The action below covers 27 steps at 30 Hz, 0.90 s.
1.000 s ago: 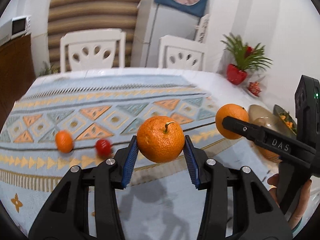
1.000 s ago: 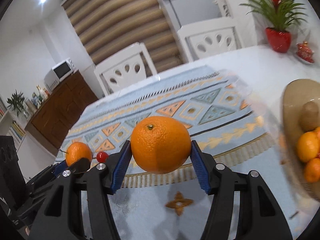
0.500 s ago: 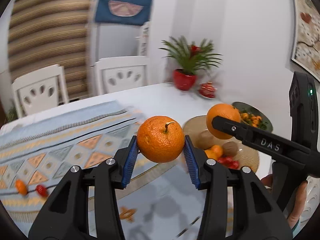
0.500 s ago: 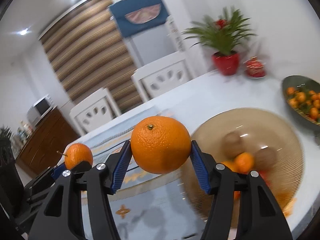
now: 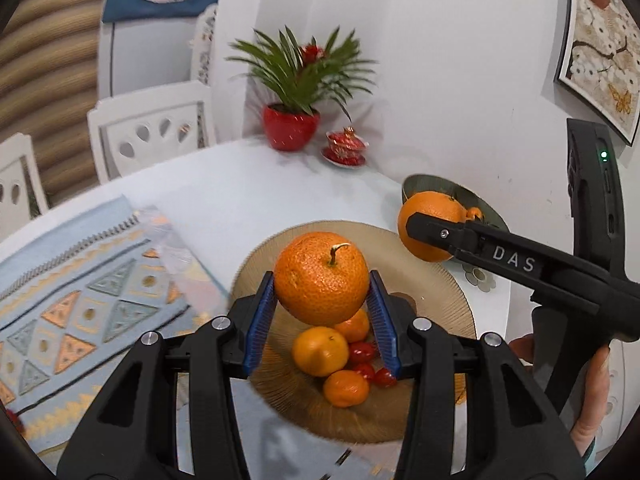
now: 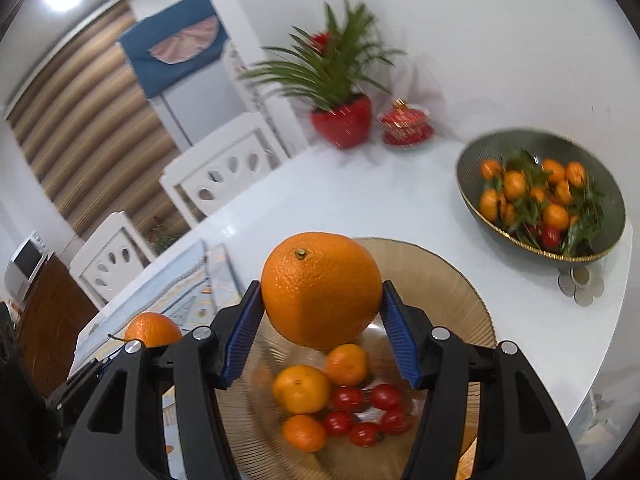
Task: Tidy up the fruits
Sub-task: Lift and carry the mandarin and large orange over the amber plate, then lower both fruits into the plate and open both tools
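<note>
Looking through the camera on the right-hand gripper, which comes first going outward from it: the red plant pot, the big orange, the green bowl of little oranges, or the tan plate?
1. Big orange, clamped in the right gripper.
2. Tan plate, just below and ahead.
3. Green bowl, farther off to the right.
4. Red plant pot, at the table's far edge by the wall.

Left black plastic two-finger gripper (image 5: 321, 312) with ribbed blue finger pads (image 5: 258, 320) and silver screws; right black plastic gripper (image 6: 320, 334), alike, its arm lettered "DAS", green indicator light on handle

amber bowl (image 6: 460, 292) partly hidden by orange (image 6: 320, 288); houseplant (image 6: 328, 68) blurred
</note>
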{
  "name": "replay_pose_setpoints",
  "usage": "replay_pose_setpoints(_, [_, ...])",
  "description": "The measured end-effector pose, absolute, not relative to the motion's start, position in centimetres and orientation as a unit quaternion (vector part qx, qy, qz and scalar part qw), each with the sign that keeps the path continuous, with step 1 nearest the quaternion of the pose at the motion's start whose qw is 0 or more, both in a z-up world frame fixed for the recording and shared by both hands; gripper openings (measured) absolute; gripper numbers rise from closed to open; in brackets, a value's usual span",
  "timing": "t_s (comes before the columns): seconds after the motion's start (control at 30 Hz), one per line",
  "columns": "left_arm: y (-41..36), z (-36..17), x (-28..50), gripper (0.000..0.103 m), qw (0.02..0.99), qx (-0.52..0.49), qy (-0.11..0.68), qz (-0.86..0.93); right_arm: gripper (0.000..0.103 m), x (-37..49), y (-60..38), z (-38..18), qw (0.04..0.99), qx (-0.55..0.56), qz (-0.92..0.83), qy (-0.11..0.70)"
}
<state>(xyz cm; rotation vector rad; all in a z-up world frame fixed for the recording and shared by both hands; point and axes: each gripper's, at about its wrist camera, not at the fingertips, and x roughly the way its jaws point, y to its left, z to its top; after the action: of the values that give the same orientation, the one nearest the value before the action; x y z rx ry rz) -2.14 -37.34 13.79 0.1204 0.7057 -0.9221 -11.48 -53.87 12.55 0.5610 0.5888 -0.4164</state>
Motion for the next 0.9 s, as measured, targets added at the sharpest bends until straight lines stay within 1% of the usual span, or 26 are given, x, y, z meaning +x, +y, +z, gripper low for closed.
replay_pose_setpoints(0.3, [-39.8, 10.6, -0.2, 0.045, 0.820, 0.057, 0.373, -0.431, 0.058, -9.9, -56.8, 9.0, 0.867, 0.299, -0.213, 0.336])
replay_pose_setpoints(0.47, [-40.2, 9.6, 0.6, 0.045, 0.814, 0.056, 0.388, -0.429, 0.058, -8.7, -57.0, 8.3, 0.854, 0.282, -0.240, 0.365])
replay_pose_setpoints(0.67, [-40.5, 8.7, 1.1, 0.045, 0.809, 0.060, 0.398, -0.428, 0.058, -8.1, -57.2, 7.3, 0.844, 0.282, -0.247, 0.382])
replay_pose_setpoints(0.9, [-41.0, 8.5, 1.1, 0.045, 0.805, 0.059, 0.403, -0.430, 0.058, -8.1, -57.1, 7.2, 0.843, 0.281, -0.250, 0.385])
